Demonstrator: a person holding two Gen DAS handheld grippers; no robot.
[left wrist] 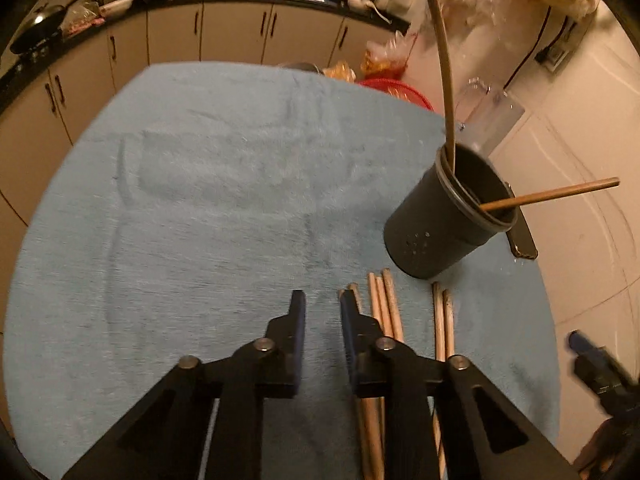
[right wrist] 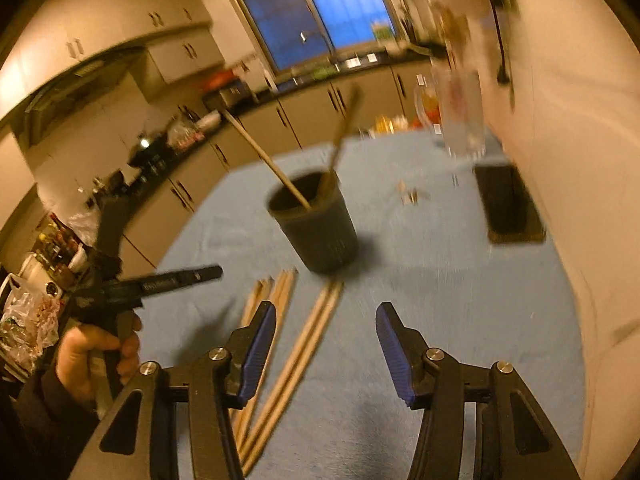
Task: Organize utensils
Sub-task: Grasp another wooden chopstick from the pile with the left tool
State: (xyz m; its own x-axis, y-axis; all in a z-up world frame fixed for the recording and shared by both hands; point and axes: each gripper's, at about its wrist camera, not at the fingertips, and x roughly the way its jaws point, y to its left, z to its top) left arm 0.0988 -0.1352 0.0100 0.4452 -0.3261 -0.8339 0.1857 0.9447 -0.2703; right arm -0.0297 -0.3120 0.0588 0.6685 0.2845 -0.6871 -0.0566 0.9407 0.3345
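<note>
Over the blue cloth [left wrist: 200,200], both my grippers hang empty.
Left gripper [left wrist: 322,300]: jaws narrowly parted, grasping nothing, chopsticks [left wrist: 386,304] just right. Right gripper [right wrist: 326,312]: jaws half spread, bare. Two more chopsticks stand in the dark cup [left wrist: 432,232] beyond.

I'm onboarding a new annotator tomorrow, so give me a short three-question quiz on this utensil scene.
1. True or false: the dark holder already has two sticks standing in it.
2. Multiple choice: the loose chopsticks lie on A) a bare wooden counter, B) the blue cloth, C) a tray.
3. Fill in: neither the left gripper nor the right gripper holds a ____.

Key: 1 true; 2 B; 3 chopstick. The left gripper's jaws are narrowly apart over bare cloth; the right's stand wide.
</note>
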